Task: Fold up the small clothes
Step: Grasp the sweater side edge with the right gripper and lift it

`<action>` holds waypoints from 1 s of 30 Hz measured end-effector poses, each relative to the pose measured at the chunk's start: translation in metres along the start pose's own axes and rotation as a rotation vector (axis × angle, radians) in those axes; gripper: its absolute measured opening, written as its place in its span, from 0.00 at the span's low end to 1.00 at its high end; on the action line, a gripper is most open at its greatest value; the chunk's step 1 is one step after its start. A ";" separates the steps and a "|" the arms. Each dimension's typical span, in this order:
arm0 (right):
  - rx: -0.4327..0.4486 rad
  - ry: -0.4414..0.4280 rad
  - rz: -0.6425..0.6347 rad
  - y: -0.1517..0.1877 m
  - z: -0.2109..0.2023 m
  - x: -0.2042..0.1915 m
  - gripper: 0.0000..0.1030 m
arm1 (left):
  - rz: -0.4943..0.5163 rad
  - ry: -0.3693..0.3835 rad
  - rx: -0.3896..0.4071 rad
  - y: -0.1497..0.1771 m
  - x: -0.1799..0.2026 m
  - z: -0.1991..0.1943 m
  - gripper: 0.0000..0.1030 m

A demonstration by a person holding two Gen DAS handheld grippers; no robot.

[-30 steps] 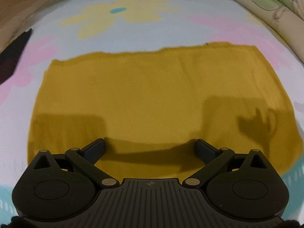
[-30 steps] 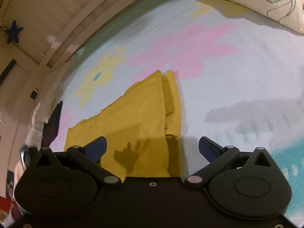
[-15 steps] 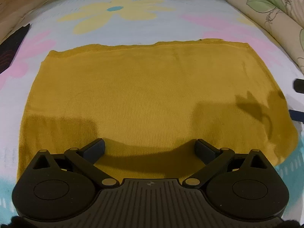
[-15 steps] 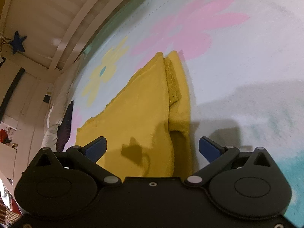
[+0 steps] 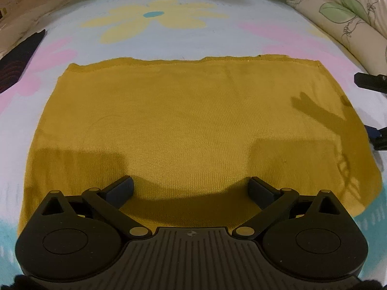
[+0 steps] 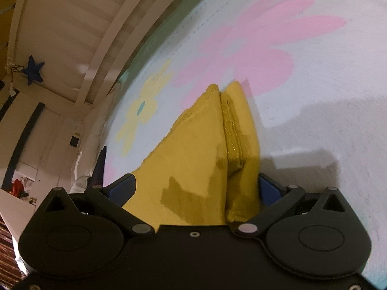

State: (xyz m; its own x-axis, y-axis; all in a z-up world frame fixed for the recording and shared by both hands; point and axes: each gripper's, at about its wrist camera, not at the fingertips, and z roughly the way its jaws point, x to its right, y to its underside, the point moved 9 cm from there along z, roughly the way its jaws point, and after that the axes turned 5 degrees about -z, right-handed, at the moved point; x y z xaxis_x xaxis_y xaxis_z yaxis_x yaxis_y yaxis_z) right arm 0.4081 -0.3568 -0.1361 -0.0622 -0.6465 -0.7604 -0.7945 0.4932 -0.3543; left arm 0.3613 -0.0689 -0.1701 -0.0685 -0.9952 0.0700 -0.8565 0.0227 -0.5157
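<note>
A mustard-yellow knit garment lies folded flat as a wide rectangle on a flower-print bed cover. My left gripper is open, hovering over the garment's near edge. My right gripper is open and straddles the garment's right-hand folded edge, with layered hems between its fingers. Its fingers show at the right edge of the left wrist view, beside the garment's right side.
A floral pillow lies at the far right of the bed. A dark cloth lies at the left edge. A white slatted bed frame with a blue star rises beyond the cover.
My right gripper has moved in low onto the garment's right edge, so the cloth now sits between its open fingers. My left gripper has drawn back slightly and stayed open.
</note>
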 end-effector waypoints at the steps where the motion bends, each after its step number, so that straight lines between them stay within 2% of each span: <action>1: -0.006 -0.002 0.004 0.000 0.000 0.000 1.00 | 0.004 -0.002 0.000 0.000 0.000 0.000 1.00; 5: -0.018 -0.010 -0.016 0.002 -0.001 -0.001 1.00 | 0.001 0.002 -0.041 -0.005 -0.001 -0.001 0.96; 7: -0.033 0.007 -0.037 0.002 -0.001 -0.003 0.96 | -0.012 -0.003 -0.026 -0.012 -0.004 -0.007 0.69; 9: -0.051 0.050 -0.066 0.003 -0.001 -0.004 0.71 | -0.017 -0.017 -0.014 -0.020 -0.008 -0.015 0.58; 10: -0.070 0.066 -0.063 0.004 0.001 -0.002 0.46 | -0.024 -0.021 -0.012 -0.022 -0.012 -0.018 0.58; 11: -0.094 0.081 -0.047 0.008 0.003 0.000 0.29 | -0.041 -0.026 -0.007 -0.026 -0.017 -0.022 0.58; 15: -0.090 0.128 -0.091 0.013 0.005 -0.007 0.26 | -0.090 -0.051 -0.001 -0.035 -0.038 -0.034 0.58; 20: -0.061 0.128 -0.137 0.006 -0.001 -0.037 0.24 | -0.173 -0.089 0.019 -0.047 -0.072 -0.045 0.58; 23: -0.060 0.118 -0.154 0.008 0.000 -0.056 0.24 | -0.211 -0.096 0.023 -0.052 -0.088 -0.048 0.58; 30: -0.072 0.052 -0.136 0.022 0.019 -0.096 0.24 | -0.224 -0.123 0.057 -0.061 -0.126 -0.058 0.58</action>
State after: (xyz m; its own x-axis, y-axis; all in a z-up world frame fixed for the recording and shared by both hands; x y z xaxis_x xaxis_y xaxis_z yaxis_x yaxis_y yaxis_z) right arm 0.4079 -0.2728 -0.0806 0.0190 -0.7349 -0.6779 -0.8387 0.3574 -0.4109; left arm 0.3922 0.0604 -0.0982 0.1855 -0.9790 0.0848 -0.8129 -0.2014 -0.5465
